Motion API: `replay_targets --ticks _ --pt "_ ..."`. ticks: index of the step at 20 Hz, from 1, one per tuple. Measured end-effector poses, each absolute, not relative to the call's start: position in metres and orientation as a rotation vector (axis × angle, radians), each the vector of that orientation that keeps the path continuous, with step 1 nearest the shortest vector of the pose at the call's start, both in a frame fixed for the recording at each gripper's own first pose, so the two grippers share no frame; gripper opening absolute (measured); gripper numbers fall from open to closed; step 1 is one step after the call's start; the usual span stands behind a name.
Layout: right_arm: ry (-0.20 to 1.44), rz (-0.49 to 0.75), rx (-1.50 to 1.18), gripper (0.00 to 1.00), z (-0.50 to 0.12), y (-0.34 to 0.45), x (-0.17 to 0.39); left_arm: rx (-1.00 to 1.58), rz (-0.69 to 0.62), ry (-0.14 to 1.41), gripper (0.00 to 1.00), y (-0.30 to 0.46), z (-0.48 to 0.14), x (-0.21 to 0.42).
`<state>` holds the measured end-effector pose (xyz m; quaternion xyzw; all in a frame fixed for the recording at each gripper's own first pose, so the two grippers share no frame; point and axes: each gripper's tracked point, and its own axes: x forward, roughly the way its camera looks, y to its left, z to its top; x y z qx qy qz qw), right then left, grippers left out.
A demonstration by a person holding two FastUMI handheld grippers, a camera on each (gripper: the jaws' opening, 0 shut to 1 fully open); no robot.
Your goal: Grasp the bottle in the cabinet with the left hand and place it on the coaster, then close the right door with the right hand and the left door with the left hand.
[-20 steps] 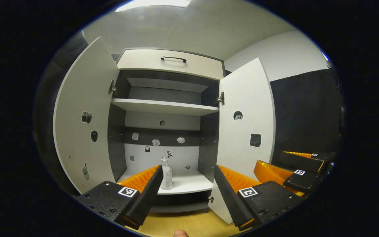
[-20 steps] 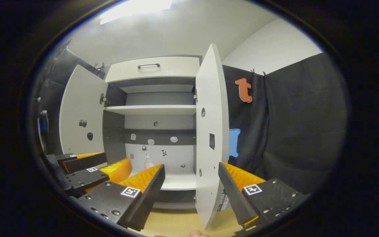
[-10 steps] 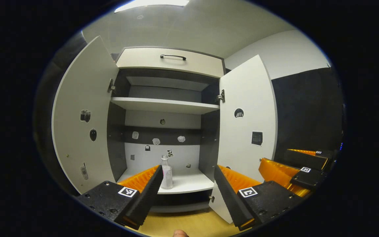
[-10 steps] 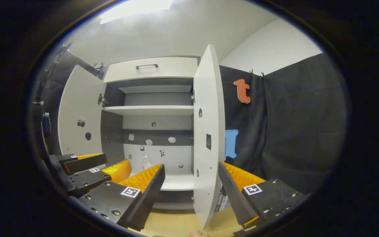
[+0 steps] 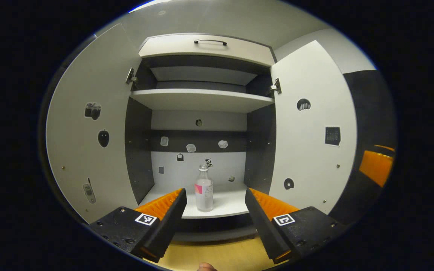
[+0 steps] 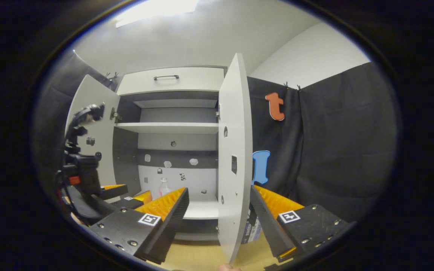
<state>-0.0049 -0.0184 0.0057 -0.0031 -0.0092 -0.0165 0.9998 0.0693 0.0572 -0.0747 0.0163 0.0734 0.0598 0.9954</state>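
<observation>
Our left gripper [image 5: 214, 195] has its jaws spread wide and empty, framing the clear bottle [image 5: 204, 190] that stands upright near the front of the cabinet's lower shelf [image 5: 224, 206], still apart from both fingers. Around it we see the open cabinet [image 5: 202, 98], its left door [image 5: 92, 124] and right door [image 5: 309, 131] swung out to either side, small stickers dotted over the back panel and door insides. Our right gripper [image 6: 220, 201] also has its jaws wide, holding nothing, with the edge of the right door [image 6: 234, 162] standing between the fingers. In the right gripper view the left gripper [image 6: 126, 192] appears low on the left, the bottle [image 6: 164, 186] just beyond it
</observation>
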Motion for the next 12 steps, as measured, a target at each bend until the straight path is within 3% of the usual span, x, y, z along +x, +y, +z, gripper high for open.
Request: replay_targets --ticks 12 --pt "-0.051 -0.206 -0.039 0.98 0.009 -0.055 -0.02 0.034 0.145 0.193 0.96 0.106 -0.135 0.18"
